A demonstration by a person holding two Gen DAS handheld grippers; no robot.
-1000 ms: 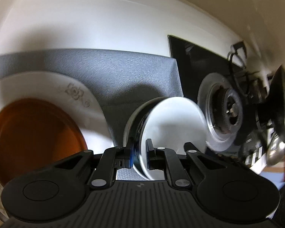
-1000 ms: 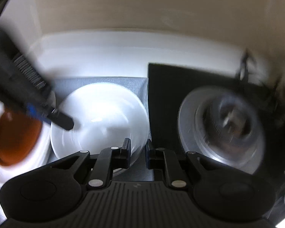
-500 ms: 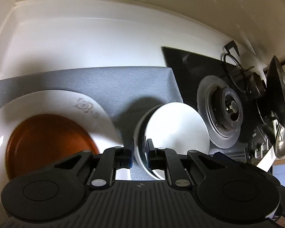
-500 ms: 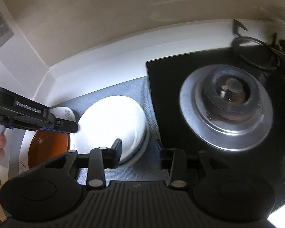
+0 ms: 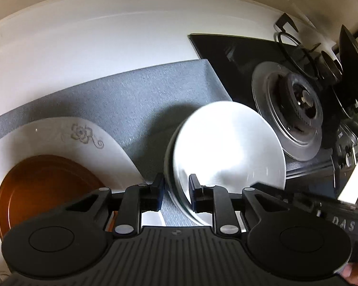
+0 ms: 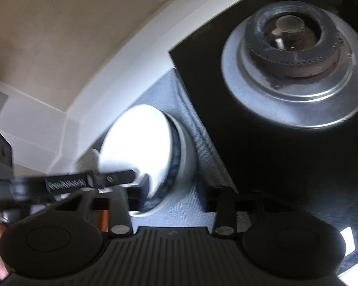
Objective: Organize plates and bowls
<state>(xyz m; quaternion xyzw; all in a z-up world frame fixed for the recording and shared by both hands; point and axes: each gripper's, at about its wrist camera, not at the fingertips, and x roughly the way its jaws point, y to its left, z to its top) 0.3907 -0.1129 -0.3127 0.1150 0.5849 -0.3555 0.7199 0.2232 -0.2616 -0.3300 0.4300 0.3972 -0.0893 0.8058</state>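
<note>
A white bowl (image 5: 226,147) with a dark patterned outside stands on a grey mat (image 5: 136,100). My left gripper (image 5: 176,190) has its fingers on either side of the bowl's near rim, with a small gap showing. The bowl shows in the right wrist view (image 6: 140,152) too, with the left gripper's finger (image 6: 112,178) at its rim. My right gripper (image 6: 171,197) is open and empty, just right of the bowl. A white flowered plate (image 5: 83,138) with an amber plate (image 5: 45,186) on it lies at the left.
A black gas hob (image 5: 238,54) with a steel burner (image 5: 296,112) lies right of the mat; it fills the right wrist view (image 6: 291,54). A white counter (image 5: 95,47) and wall lie behind. Pans (image 5: 350,54) stand at the far right.
My left gripper's fingers have spread apart at the bowl's rim. My right gripper has opened wide and swung right and lower, closer to the burner.
</note>
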